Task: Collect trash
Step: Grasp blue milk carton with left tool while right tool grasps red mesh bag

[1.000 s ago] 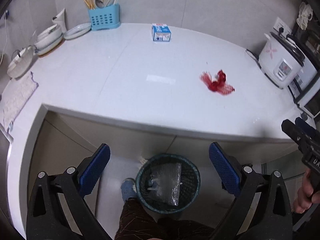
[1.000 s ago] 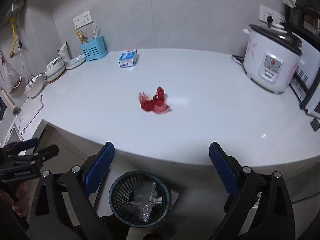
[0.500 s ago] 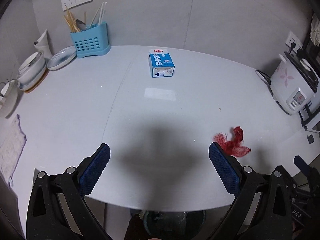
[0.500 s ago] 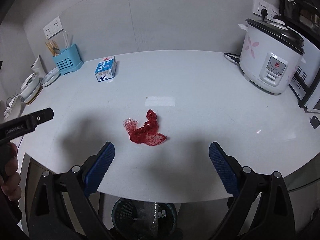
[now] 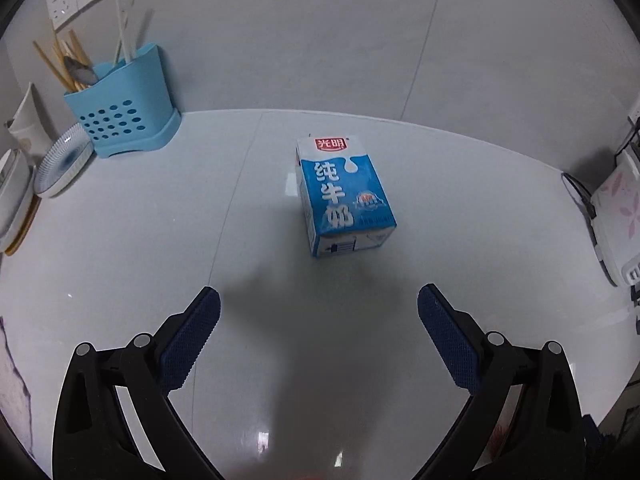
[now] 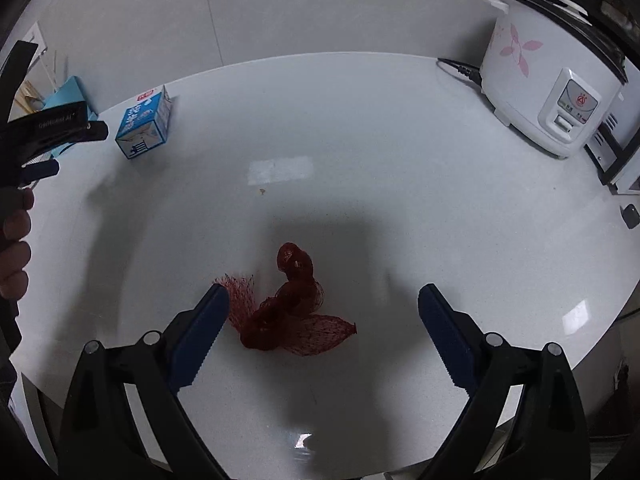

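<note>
left gripper: fingers spread, just short of milk carton
right gripper: fingers spread around red mesh bag

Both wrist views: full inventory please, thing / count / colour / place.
milk carton: 1, blue and white, lying on the counter ahead of the left hand-held gripper
mesh bag: 1, red, crumpled on the counter between the right fingers
utensil holder: 1, light blue, back left by the wall
plates: a few, white, left of the holder
rice cooker: 1, white with pink flowers, back right
counter: 1, white
left hand-held gripper: 1, black with blue pads, open
right hand-held gripper: 1, same, open
hand: 1, left edge of the right view
</note>
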### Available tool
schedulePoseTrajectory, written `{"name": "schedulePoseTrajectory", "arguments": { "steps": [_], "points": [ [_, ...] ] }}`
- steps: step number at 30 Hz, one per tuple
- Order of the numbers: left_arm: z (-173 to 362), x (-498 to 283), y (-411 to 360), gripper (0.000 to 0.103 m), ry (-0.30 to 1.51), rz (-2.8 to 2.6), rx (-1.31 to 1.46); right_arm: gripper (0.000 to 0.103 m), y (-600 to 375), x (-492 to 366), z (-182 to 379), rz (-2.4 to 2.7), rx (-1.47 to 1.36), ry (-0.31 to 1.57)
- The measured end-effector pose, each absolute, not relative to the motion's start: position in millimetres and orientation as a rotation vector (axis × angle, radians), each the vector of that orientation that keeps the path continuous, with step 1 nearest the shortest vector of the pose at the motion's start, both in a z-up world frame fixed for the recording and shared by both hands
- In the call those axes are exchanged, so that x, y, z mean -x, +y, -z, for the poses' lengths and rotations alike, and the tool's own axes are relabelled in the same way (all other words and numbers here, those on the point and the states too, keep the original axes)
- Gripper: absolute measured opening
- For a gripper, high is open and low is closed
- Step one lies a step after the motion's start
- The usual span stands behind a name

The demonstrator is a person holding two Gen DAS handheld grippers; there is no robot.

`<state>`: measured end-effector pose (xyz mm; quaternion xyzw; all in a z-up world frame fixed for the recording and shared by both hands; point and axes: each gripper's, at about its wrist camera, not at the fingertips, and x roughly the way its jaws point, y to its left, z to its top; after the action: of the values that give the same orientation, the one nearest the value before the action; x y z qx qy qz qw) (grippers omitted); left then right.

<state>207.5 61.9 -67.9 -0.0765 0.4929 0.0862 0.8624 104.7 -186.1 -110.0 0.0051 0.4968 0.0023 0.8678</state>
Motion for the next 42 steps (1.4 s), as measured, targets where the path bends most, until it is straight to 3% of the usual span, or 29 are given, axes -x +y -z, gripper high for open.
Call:
{"name": "schedulePoseTrajectory", "arguments": {
  "steps": [4, 17, 27, 30, 33, 35, 36, 42],
  "points": [
    [81, -251, 67, 0.097, 1.061, -0.191, 0.143, 0.09, -182, -119, 124, 0.033, -0.04, 1.089],
    [101, -314, 75, 0.095, 1.11, -0.221, 0.142, 0.062, -170, -139, 147, 0.071, -0.079, 1.184],
    [104, -342, 76, 0.096, 1.147, -0.322, 0.184, 0.062, -170, -142, 148, 0.086, -0.081, 1.193],
    [112, -353, 76, 0.096, 1.172, -0.333, 0.179, 0.056, -172, -145, 151, 0.088, -0.077, 1.196],
    [121, -357, 78, 0.088, 1.216, -0.333, 0.209, 0.042, -171, -145, 150, 0.087, -0.078, 1.191],
    [128, -359, 80, 0.068, 1.248, -0.318, 0.228, 0.023, -171, -148, 149, 0.083, -0.079, 1.196],
    [130, -360, 81, 0.066, 1.256, -0.308, 0.227, 0.019, -171, -148, 148, 0.078, -0.078, 1.2],
    [123, -346, 83, 0.064, 1.223, -0.275, 0.221, 0.016, -175, -146, 145, 0.062, -0.108, 1.189]
  ]
}}
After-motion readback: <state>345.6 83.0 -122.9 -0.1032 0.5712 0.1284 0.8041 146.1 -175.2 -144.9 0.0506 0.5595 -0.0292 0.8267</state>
